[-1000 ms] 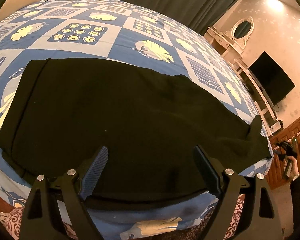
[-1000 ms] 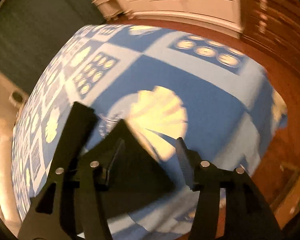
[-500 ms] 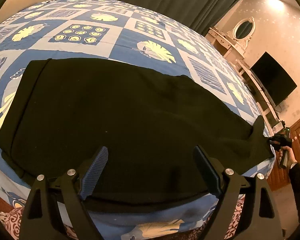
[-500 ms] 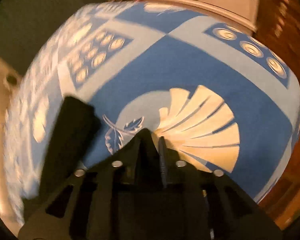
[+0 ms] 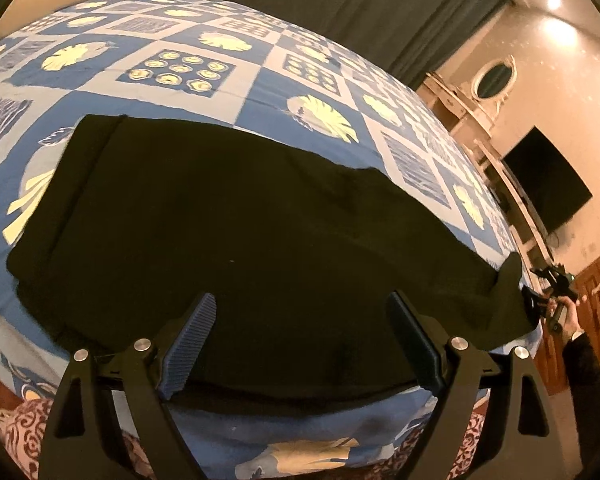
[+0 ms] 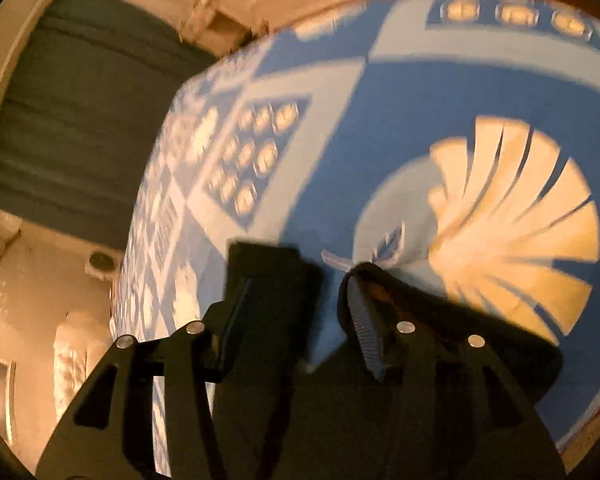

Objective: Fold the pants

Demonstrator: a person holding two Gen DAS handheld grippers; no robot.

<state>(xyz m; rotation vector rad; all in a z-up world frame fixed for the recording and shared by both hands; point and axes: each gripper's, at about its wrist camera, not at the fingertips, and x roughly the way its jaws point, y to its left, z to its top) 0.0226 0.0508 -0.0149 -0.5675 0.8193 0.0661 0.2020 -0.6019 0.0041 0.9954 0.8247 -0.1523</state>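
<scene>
Black pants (image 5: 252,240) lie spread flat across a blue patterned bedspread (image 5: 180,76). My left gripper (image 5: 300,344) is open and empty, hovering over the near edge of the pants. My right gripper (image 5: 540,308) shows far right in the left wrist view, at the leg end of the pants, where the cloth is bunched up. In the right wrist view my right gripper (image 6: 300,316) has its fingers apart with dark cloth (image 6: 480,344) lying around and under them; the view is blurred.
A white dressing table with an oval mirror (image 5: 494,80) and a wall television (image 5: 548,188) stand to the right of the bed. Dark curtains (image 5: 360,4) hang behind. A wooden cabinet (image 5: 596,280) is at the far right. A patterned rug (image 5: 28,428) lies below the bed's near edge.
My right gripper closed at the leg end half a second ago and its fingers now stand apart again. It has shifted along the bedspread. My left gripper has held still and open.
</scene>
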